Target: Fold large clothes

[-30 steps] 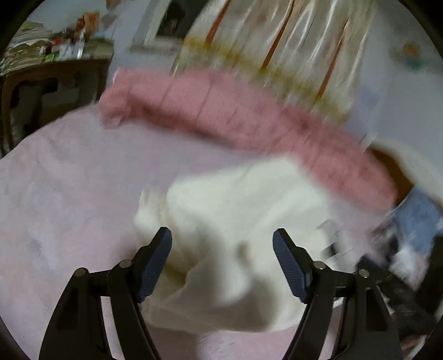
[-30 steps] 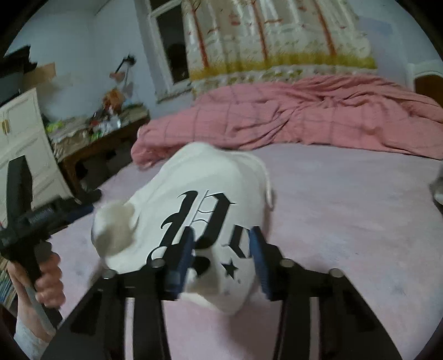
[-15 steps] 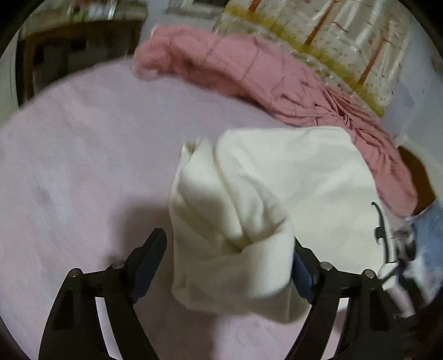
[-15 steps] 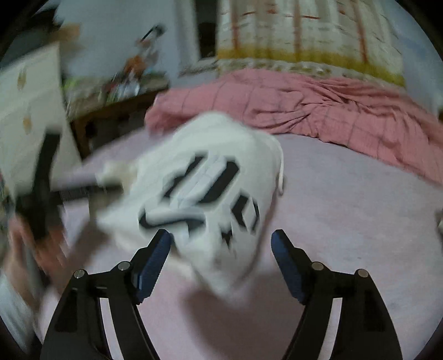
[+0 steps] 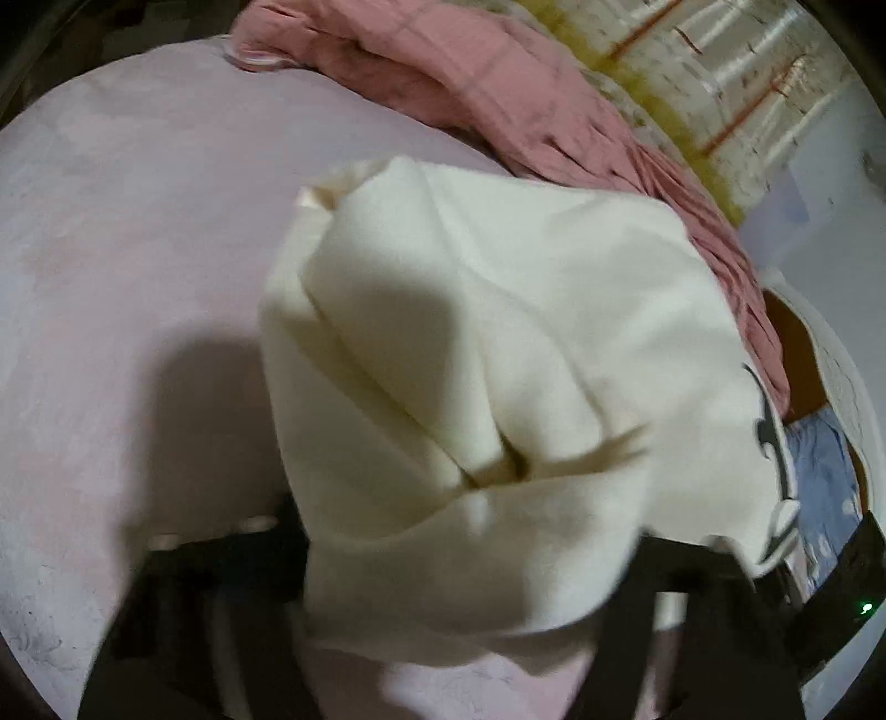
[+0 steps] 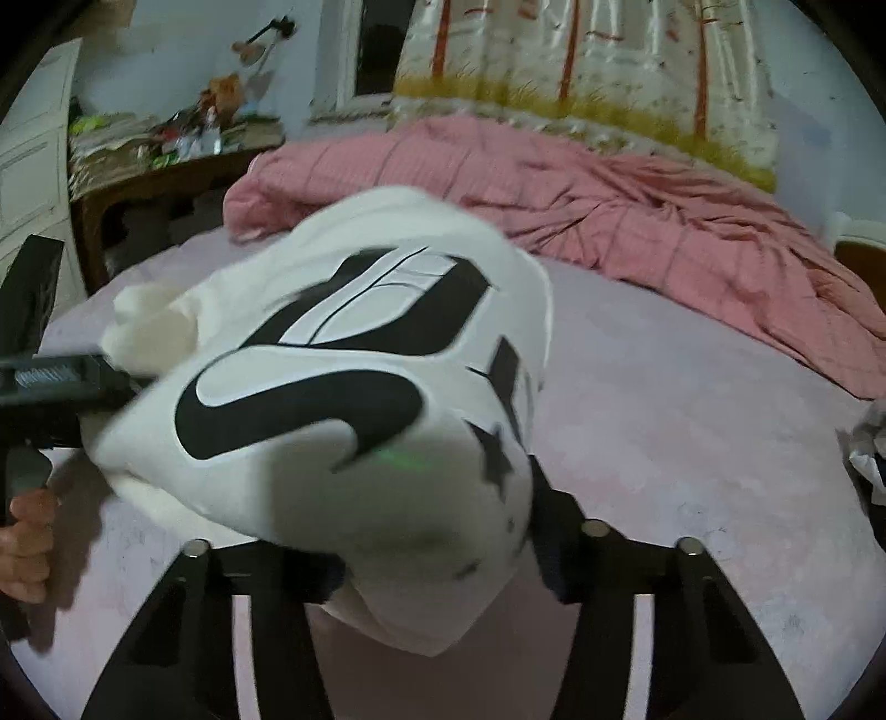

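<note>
The cream sweatshirt (image 6: 354, 399) is bunched up and held above the pink bed (image 6: 692, 443), its black lettering facing the right claw (image 6: 437, 570). Cloth fills the gap between that claw's fingers and hides their tips, so I cannot tell whether it grips. The left claw (image 5: 470, 559) is likewise buried under folds, its state unclear. A rumpled pink quilt (image 6: 609, 210) lies behind, along the curtain (image 6: 581, 50).
</note>
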{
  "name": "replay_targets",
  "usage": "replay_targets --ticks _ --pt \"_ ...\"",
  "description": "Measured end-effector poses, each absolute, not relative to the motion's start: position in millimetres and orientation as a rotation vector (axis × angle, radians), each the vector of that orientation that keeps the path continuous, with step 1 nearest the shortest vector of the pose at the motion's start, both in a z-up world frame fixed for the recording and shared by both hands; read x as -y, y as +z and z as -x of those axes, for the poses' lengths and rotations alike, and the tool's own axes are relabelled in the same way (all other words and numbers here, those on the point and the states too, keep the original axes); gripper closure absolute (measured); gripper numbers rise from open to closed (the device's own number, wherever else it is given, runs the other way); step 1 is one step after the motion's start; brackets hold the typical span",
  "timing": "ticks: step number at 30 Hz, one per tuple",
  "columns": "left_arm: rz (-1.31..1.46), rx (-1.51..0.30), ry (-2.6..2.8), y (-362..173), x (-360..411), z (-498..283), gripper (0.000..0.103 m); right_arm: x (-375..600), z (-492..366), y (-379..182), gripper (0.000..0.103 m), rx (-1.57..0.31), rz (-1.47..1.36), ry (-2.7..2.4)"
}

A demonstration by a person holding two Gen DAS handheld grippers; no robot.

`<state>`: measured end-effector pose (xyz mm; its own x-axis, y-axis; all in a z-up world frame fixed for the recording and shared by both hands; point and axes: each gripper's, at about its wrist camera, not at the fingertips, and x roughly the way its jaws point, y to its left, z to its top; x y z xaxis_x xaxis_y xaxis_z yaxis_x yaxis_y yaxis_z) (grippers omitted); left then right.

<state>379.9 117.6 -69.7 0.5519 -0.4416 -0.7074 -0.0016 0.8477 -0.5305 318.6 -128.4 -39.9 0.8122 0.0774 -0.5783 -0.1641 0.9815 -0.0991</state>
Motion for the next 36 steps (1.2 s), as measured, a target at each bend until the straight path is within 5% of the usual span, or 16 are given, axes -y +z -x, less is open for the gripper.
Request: replay_targets --ticks 4,16,28,36 --pt "0.423 -0.874 -0.282 -35 -105 -368 0.064 139 -306 -25 0.058 -0.525 0.096 0.116" --pt "0.268 -0.554 -0.461 71 -5 -283 0.066 220 -219 81 0.059 -0.264 0.178 -0.011" --pt "0.202 -0.273 -0.706 160 217 -279 0.066 408 -155 173 0.059 -0.077 0.184 -0.285" --pt "0.221 -0.219 -0.989 154 419 -322 0.065 576 -136 163 0.058 0.011 0.132 -0.531"
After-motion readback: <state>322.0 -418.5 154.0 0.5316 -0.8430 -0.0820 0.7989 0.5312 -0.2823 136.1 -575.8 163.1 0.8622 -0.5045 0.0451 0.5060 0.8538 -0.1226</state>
